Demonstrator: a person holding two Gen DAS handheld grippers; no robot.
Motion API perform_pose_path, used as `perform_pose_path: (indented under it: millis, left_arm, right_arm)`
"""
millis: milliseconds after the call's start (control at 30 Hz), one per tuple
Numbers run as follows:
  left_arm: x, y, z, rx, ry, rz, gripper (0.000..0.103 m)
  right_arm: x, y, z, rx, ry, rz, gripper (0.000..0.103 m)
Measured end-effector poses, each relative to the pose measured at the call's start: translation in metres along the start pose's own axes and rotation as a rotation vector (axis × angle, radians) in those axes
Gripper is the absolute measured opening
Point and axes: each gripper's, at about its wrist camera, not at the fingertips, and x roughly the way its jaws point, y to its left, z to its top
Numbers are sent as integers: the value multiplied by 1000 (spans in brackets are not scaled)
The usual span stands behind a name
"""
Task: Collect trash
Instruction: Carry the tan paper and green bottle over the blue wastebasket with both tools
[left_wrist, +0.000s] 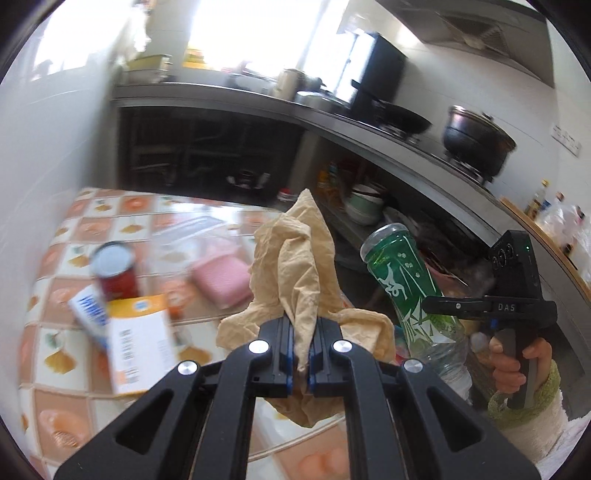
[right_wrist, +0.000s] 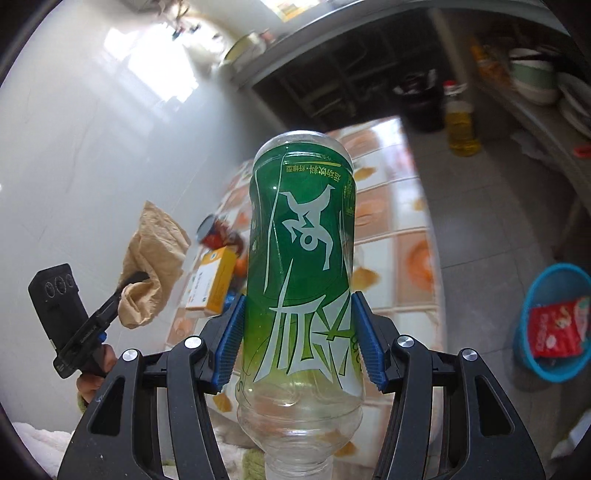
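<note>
Left wrist view: left claw (left_wrist: 302, 350) clenched on a crumpled tan paper (left_wrist: 295, 269), pinched between the blue pads and raised above the tiled tabletop (left_wrist: 51, 354). On the tabletop beyond the paper, blurred: a red can (left_wrist: 116, 273), just beside it an orange-and-white box (left_wrist: 138, 343) with a blue-and-white packet (left_wrist: 90, 317) touching its far corner, and farther in a pink pouch (left_wrist: 221, 282). To the right of the paper, a green-labelled plastic bottle (left_wrist: 402, 291) held upside down in the right claw (left_wrist: 439, 308), base uppermost, off the tabletop edge. Behind the bottle, a dark kitchen counter with a black lidded pot (left_wrist: 476, 138) and a wok (left_wrist: 400, 120); bowls stacked on the shelf beneath.

Right wrist view: right claw (right_wrist: 301, 336) grasping the green-labelled plastic bottle (right_wrist: 301, 266), blue pads pressed on both sides of its lower label, neck pointing toward the camera, clear base away. Left of the bottle, left claw (right_wrist: 135, 277) gripping the crumpled tan paper (right_wrist: 153, 266) in the air before the white wall. Between paper and bottle, on the tiled tabletop (right_wrist: 384, 258), the orange-and-white box (right_wrist: 214, 284) with the red can (right_wrist: 218, 232) just behind it. Right of the bottle, on the grey floor, a blue basin (right_wrist: 528, 332) holding a red wrapper (right_wrist: 557, 326). Farther back on the floor, a yellow oil bottle (right_wrist: 460, 125).
</note>
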Motion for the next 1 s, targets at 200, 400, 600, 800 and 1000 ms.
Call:
perform_pose_path:
  millis: [200, 400, 600, 800, 1000]
  left_arm:
    - [81, -86, 25, 126, 112, -152, 5]
    - [200, -180, 30, 236, 332, -266, 5]
    - [334, -247, -11, 316, 621, -254, 5]
    - [446, -278, -65, 357, 845, -173, 5]
    - [510, -292, -107, 369, 958, -112, 5]
  right_arm:
    - [-64, -70, -30, 165, -120, -117, 53]
    - [-85, -153, -70, 393, -176, -183, 53]
    - [-74, -228, -102, 600, -166, -186, 53]
    - [-41, -294, -115, 750, -127, -190, 53]
    - [-9, -350, -110, 846, -75, -218, 54]
